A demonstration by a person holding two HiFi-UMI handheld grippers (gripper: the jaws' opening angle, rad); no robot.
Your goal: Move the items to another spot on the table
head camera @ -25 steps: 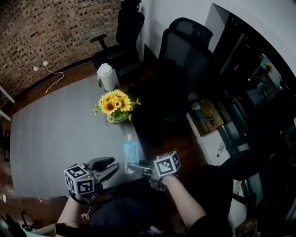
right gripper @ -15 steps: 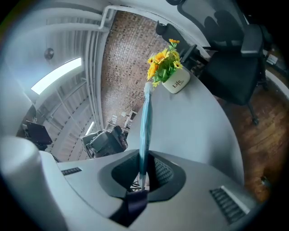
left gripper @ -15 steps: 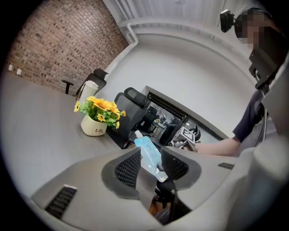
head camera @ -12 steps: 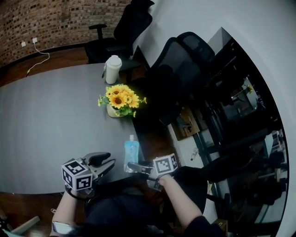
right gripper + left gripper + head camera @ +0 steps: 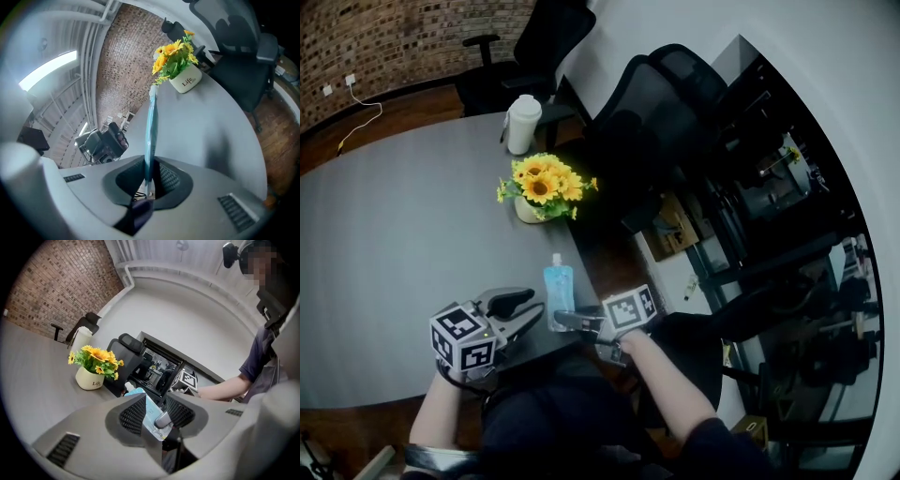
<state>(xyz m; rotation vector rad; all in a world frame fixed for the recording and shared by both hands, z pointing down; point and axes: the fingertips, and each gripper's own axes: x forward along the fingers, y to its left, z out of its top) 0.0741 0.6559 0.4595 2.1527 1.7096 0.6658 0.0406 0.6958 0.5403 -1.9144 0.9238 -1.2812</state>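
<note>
A flat blue pouch with a white cap [image 5: 559,286] stands upright at the table's near edge. My right gripper [image 5: 569,321] is shut on its bottom edge. In the right gripper view the pouch [image 5: 151,126] shows edge-on, pinched between the pads. My left gripper [image 5: 528,314] sits just left of it, jaws apart, nothing between them. Through its gap [image 5: 157,414] the pouch [image 5: 149,409] shows beyond the tips. Sunflowers in a white pot [image 5: 536,190] stand farther back, with a white jug [image 5: 523,122] behind.
The grey table [image 5: 394,234] stretches left and back. Its right edge runs just past the flower pot [image 5: 183,80]. Black office chairs [image 5: 661,103] stand beyond that edge and at the far end [image 5: 502,70]. A person's arm [image 5: 229,385] shows in the left gripper view.
The head view has swung, so the table sits differently in frame. Both grippers have shifted a little along the near edge. The pouch stays in the right gripper.
</note>
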